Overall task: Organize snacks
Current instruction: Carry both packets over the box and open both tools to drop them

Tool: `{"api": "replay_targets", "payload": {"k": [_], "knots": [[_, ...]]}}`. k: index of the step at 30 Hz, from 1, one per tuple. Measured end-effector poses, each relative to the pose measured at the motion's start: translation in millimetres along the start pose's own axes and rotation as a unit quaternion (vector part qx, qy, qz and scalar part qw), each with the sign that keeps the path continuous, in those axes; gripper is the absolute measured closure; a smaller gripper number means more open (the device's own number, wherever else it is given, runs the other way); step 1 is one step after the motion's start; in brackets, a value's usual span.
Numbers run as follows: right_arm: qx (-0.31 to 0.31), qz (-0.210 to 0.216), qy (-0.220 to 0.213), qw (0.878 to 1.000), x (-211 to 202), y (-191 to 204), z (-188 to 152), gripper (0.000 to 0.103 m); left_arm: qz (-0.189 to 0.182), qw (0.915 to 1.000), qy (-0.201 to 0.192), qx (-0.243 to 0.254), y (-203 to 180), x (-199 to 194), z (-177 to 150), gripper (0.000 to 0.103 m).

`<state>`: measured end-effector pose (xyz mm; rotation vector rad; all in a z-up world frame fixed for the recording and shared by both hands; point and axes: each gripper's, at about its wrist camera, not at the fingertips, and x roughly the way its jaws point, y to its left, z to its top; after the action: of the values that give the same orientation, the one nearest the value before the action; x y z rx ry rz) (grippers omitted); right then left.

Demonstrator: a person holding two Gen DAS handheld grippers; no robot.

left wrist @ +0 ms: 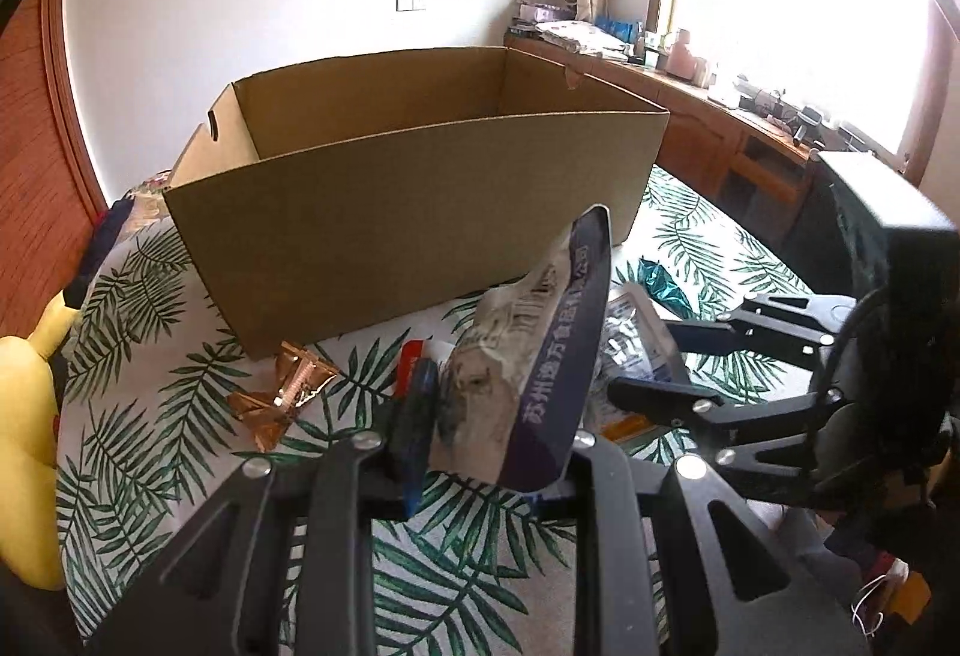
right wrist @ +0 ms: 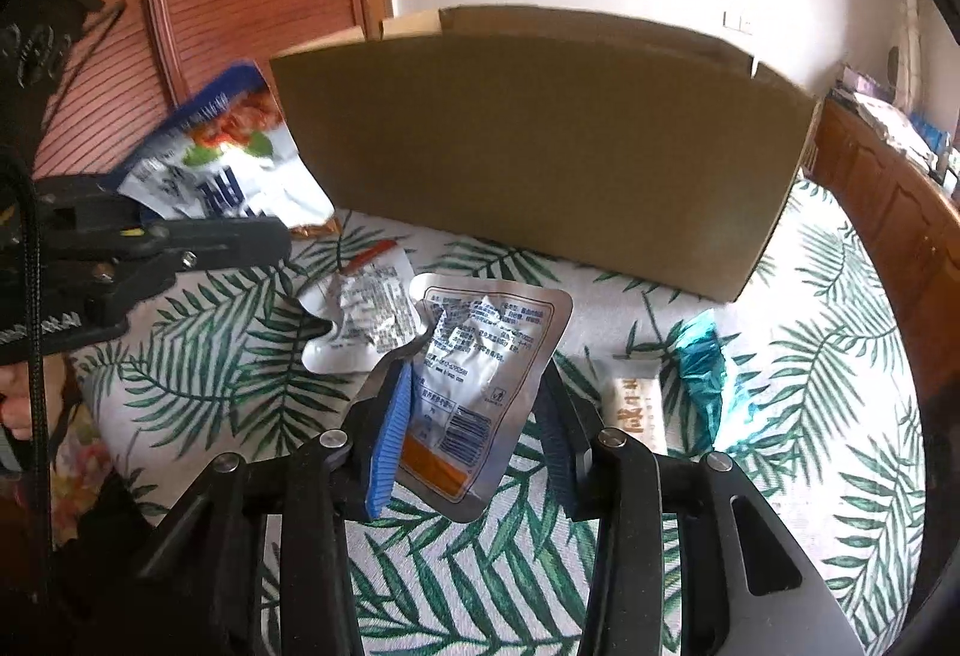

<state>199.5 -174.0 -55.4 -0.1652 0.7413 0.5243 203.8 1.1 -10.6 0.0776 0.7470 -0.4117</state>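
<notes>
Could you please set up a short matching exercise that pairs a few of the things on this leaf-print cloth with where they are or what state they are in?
Things:
1. cardboard box
2. blue and white snack bag
3. silver pouch
4. teal wrapper

Places or states:
A. lies on the cloth to the right of the right hand-held gripper
B. stands open at the top, behind the snacks
C. clamped in the left hand-held gripper, lifted off the cloth
D. between the fingers of the right hand-held gripper, barcode side up

Pairs: 1-B, 2-C, 3-D, 4-A
</notes>
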Motion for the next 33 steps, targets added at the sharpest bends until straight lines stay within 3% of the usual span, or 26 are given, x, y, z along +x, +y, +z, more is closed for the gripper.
{"api": "replay_targets", "payload": {"k": [24,33], "knots": [[-0.001,-0.007,-0.052,0.999,-58,-16,26,0.063,0.007,0.9994,-0.033,-0.004,2,-19,28,0.081],[-0.001,-0.016,-0.068,0.998,-71,-23,42,0.062,0.013,0.9985,-0.052,-0.011,18,-29,57,0.081]]}}
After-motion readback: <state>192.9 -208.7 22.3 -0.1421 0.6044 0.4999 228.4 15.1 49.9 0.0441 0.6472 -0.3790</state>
